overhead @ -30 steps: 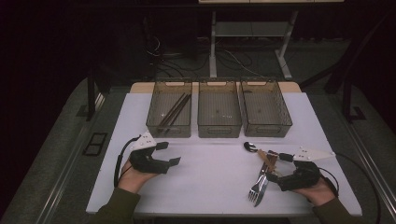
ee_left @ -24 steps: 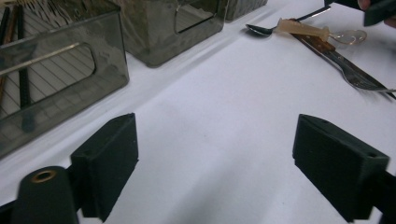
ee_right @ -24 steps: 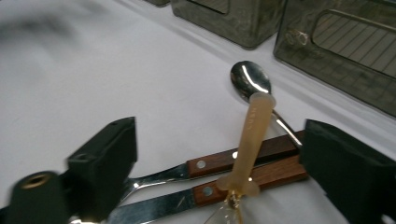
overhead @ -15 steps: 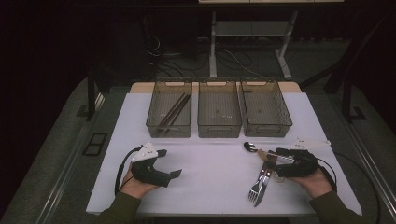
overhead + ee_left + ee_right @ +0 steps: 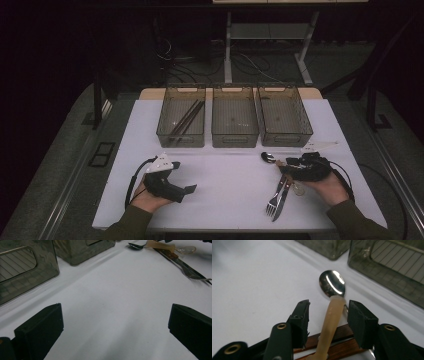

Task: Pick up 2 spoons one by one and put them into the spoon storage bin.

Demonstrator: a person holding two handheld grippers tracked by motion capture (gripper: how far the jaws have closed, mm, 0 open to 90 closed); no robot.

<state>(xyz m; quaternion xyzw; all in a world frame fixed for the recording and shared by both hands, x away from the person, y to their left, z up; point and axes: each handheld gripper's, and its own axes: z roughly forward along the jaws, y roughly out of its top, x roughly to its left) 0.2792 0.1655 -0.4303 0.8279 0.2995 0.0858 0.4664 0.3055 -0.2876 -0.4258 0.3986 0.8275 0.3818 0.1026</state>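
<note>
My right gripper [image 5: 286,168] [image 5: 329,307] is open at the table's right. Its jaws stand either side of the pale translucent handle [image 5: 331,322] of a plastic spoon without closing on it. That handle's end rests on a metal spoon [image 5: 267,157] [image 5: 332,286]. A fork and a knife [image 5: 276,199] with brown wooden handles [image 5: 342,340] lie under the gripper. My left gripper [image 5: 186,189] [image 5: 115,315] is open at the front left, low over bare white table with nothing between its jaws. In the left gripper view the metal spoon [image 5: 135,245] and the fork [image 5: 191,271] lie far ahead.
Three smoky plastic bins stand in a row at the back: left [image 5: 165,131], middle [image 5: 235,137], right [image 5: 302,131]. The left bin holds dark chopsticks [image 5: 186,120]. A white tabletop [image 5: 230,175] spreads between the grippers; dark floor surrounds the table.
My right gripper has moved forward and left from the cutlery handles up to the spoons. The left gripper has drawn back toward the person and stayed open.
</note>
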